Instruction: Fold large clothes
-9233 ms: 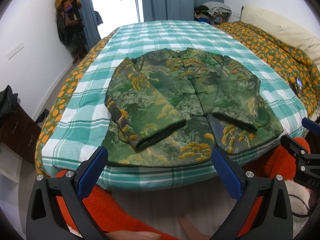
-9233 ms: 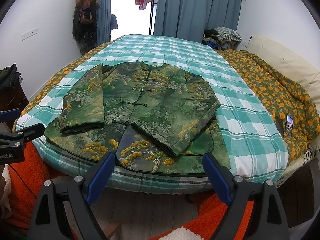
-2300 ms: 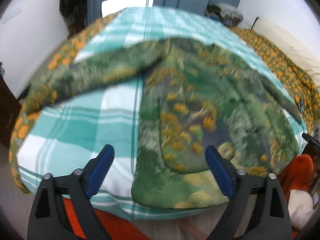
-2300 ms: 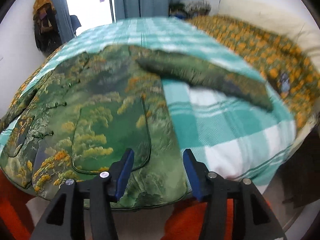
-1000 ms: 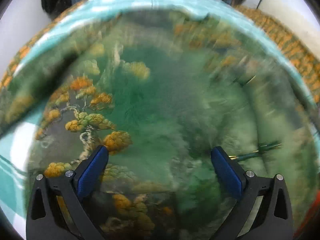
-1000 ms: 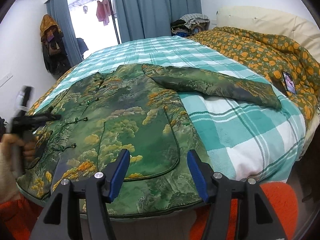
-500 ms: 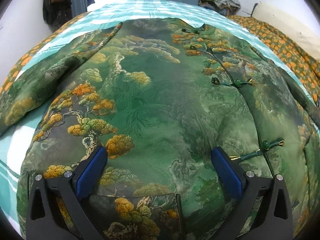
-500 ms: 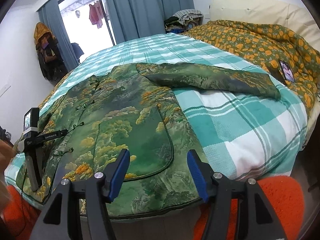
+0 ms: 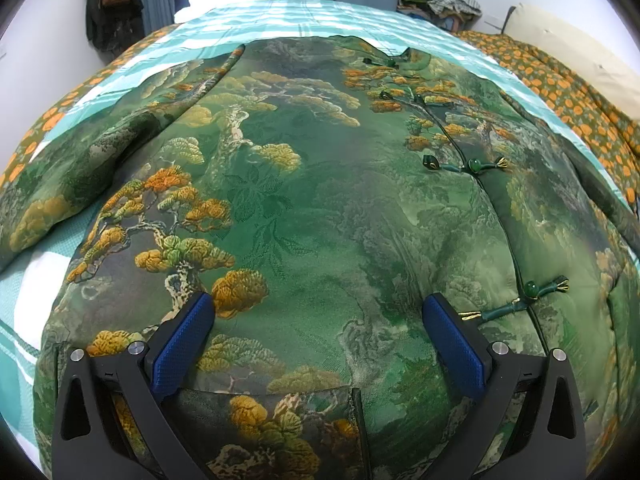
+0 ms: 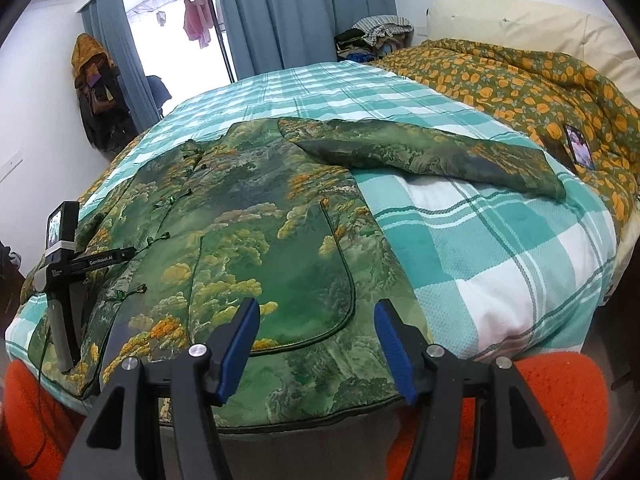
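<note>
The left gripper [image 9: 318,316] is hovering close over the green brocade padded jacket with orange pine trees [image 9: 304,208], jaws spread wide and pinching nothing. The right gripper [image 10: 316,320] is poised at the hem near the jacket's pocket, jaws parted and empty too. The jacket is lying front-up, fastened, on the teal-and-white checked bedspread [image 10: 500,264], one sleeve [image 10: 432,156] stretching toward two o'clock in the right view. Folding seems barely begun: the spread-out stage. Next, a sleeve probably needs pinching at its cuff and carrying across the chest.
</note>
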Demonstrator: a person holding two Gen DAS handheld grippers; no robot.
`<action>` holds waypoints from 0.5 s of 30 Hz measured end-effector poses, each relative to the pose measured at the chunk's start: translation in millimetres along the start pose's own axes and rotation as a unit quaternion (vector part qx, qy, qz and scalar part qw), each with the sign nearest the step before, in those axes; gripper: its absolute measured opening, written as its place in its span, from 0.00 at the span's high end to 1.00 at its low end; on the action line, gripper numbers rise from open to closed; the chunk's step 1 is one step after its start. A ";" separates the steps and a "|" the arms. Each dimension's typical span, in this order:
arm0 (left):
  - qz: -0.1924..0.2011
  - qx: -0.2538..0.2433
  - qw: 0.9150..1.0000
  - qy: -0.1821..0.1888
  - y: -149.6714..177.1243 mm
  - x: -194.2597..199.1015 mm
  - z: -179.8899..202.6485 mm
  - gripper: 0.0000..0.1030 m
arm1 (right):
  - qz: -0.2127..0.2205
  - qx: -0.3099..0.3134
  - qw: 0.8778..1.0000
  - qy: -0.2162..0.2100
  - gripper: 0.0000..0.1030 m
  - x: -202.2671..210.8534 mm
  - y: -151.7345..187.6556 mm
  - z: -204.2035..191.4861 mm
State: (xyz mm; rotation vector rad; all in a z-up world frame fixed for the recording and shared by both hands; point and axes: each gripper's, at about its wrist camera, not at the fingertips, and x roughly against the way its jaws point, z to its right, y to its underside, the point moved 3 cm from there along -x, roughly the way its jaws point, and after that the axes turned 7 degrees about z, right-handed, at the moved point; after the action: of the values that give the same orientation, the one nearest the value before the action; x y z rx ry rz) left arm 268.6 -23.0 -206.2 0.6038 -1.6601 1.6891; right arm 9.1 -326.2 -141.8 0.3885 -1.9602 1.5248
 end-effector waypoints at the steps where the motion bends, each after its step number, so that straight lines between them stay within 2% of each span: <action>1: 0.000 0.000 1.000 0.000 0.0 0.2 0.0 0.00 | 0.000 0.000 1.000 -0.001 0.41 -0.3 -0.3 0.0; 15: 0.000 0.000 1.000 0.000 0.3 0.5 -0.1 0.00 | 0.003 0.001 1.000 0.000 0.41 -0.7 -0.2 0.4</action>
State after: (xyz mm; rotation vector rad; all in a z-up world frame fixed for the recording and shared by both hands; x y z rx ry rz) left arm 268.0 -22.8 -206.0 0.6043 -1.6604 1.6900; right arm 9.7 -326.7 -142.1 0.3846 -1.9620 1.5312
